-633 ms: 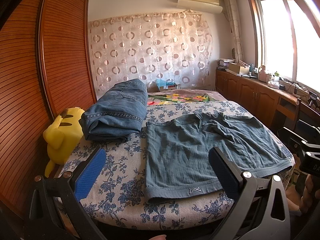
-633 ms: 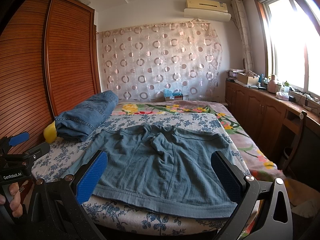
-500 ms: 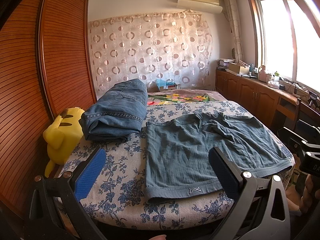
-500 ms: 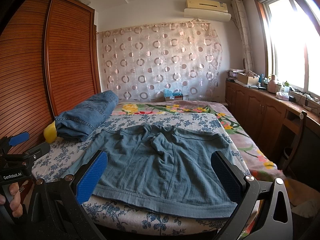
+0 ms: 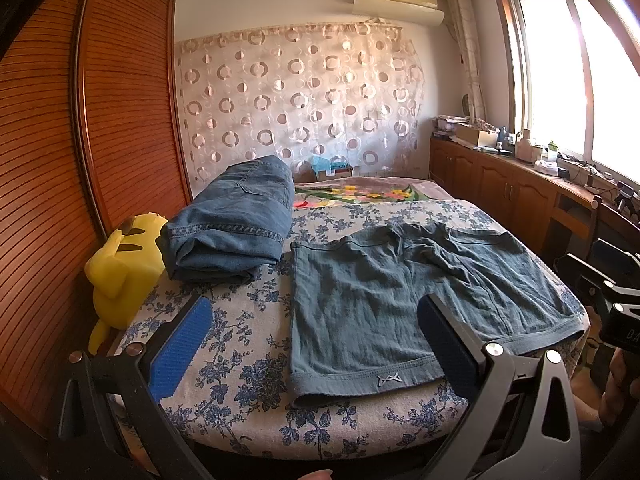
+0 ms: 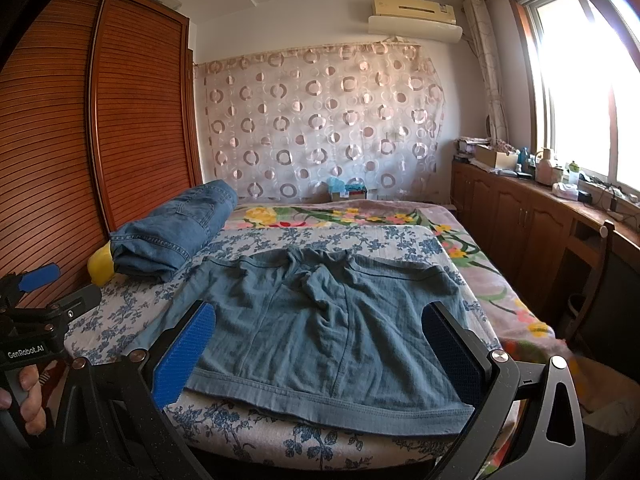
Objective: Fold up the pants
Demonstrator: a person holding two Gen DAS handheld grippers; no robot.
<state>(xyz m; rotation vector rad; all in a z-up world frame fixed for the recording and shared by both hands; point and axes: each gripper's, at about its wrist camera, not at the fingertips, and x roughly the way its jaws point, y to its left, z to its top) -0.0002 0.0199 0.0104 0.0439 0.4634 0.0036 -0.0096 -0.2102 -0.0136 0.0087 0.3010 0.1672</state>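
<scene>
the bed [image 5: 248,344] carries blue-grey shorts [image 5: 408,300] spread flat near its front edge, folded jeans [image 5: 236,228] beside them. left gripper [image 5: 316,344] and right gripper [image 6: 320,350] hover released, holding nothing.

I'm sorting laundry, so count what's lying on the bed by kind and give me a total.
Unfolded teal shorts: 1
Folded denim jeans: 1
Yellow plush toy, at the bed's edge: 1
Total: 3
</scene>
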